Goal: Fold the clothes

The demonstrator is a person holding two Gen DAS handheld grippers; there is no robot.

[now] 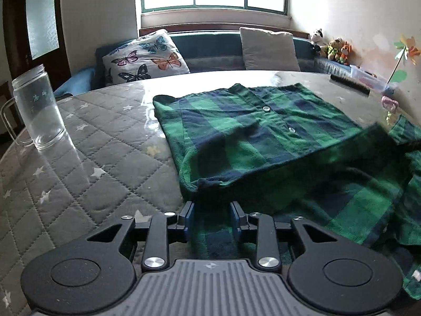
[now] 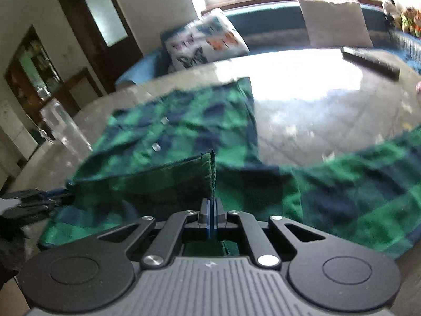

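Observation:
A green and navy plaid shirt point(image 1: 263, 129) with white buttons lies partly folded on the quilted grey table point(image 1: 100, 142). My left gripper point(image 1: 212, 218) is open at the shirt's near edge, with cloth lying between its blue-padded fingers. In the right wrist view, which is blurred, the shirt point(image 2: 168, 131) spreads across the table. My right gripper point(image 2: 211, 218) is shut on a fold of the shirt's edge, and the pinched cloth stands up just ahead of its fingertips. The left gripper point(image 2: 39, 197) shows at that view's left edge.
A clear glass mug point(image 1: 39, 108) stands on the table at the left. A dark brush point(image 1: 350, 83) lies at the table's far right. Behind the table is a bench with a butterfly cushion point(image 1: 144, 55), a grey cushion point(image 1: 269, 48) and soft toys point(image 1: 334, 47).

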